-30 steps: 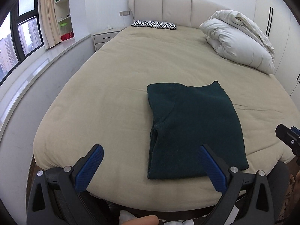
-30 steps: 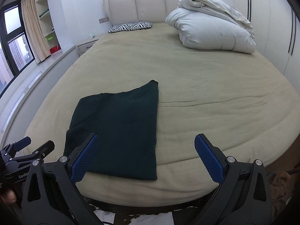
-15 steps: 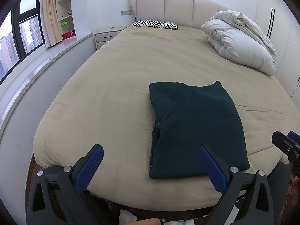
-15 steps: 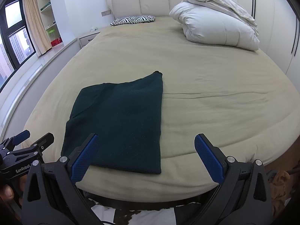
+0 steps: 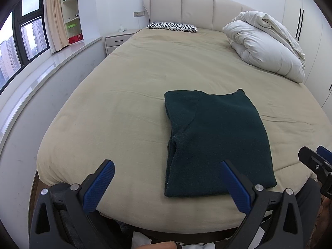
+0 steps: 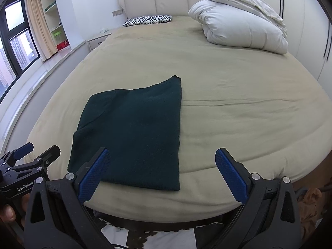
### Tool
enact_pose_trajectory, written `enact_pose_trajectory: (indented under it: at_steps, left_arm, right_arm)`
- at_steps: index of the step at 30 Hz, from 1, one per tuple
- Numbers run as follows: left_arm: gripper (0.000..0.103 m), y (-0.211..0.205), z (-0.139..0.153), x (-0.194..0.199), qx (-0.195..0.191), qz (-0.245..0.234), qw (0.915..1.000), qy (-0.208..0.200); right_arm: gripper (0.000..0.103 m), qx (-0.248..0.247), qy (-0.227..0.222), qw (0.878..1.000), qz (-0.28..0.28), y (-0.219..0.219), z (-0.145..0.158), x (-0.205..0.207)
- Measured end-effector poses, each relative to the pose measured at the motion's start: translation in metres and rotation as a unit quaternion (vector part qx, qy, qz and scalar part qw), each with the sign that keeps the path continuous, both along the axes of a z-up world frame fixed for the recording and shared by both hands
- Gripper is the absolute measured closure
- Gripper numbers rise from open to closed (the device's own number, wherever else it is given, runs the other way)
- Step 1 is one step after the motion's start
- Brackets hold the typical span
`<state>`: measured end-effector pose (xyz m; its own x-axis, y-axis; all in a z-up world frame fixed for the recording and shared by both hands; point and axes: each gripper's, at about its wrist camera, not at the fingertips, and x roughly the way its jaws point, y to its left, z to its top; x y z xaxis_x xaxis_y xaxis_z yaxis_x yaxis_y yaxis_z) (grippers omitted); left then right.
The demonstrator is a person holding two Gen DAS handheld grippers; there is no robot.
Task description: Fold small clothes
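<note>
A dark green knitted garment (image 5: pixel 215 139) lies folded flat into a rectangle near the foot of the beige bed (image 5: pixel 128 103); it also shows in the right wrist view (image 6: pixel 132 132). My left gripper (image 5: pixel 166 172) is open and empty, held off the bed's front edge, short of the garment's near left corner. My right gripper (image 6: pixel 161 164) is open and empty, over the garment's near right edge without touching it. Each gripper shows at the edge of the other's view: the right one (image 5: pixel 315 161), the left one (image 6: pixel 31 155).
A folded white duvet (image 5: pixel 265 43) lies at the bed's far right. A zebra-print pillow (image 5: pixel 172 26) lies by the headboard. A nightstand (image 5: pixel 118 39), a window ledge (image 5: pixel 41 66) and shelves stand at the left. White wardrobe doors (image 6: pixel 307 20) line the right.
Both grippers have risen and drawn back slightly, so the bed and garment sit a little higher in view. The garment has not moved and both grippers stay open.
</note>
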<state>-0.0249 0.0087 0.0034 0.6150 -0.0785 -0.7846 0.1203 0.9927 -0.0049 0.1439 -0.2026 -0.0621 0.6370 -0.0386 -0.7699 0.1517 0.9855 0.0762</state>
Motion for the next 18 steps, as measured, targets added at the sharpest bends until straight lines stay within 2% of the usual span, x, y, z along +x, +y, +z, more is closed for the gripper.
enact_pose_trajectory:
  at_steps: [18]
  left_arm:
    - [0.0, -0.0005, -0.0002, -0.0005, 0.0, -0.001, 1.0, 0.001]
  right_arm:
    - [0.0, 0.006, 0.006, 1.0, 0.0, -0.003, -0.0047, 0.0031]
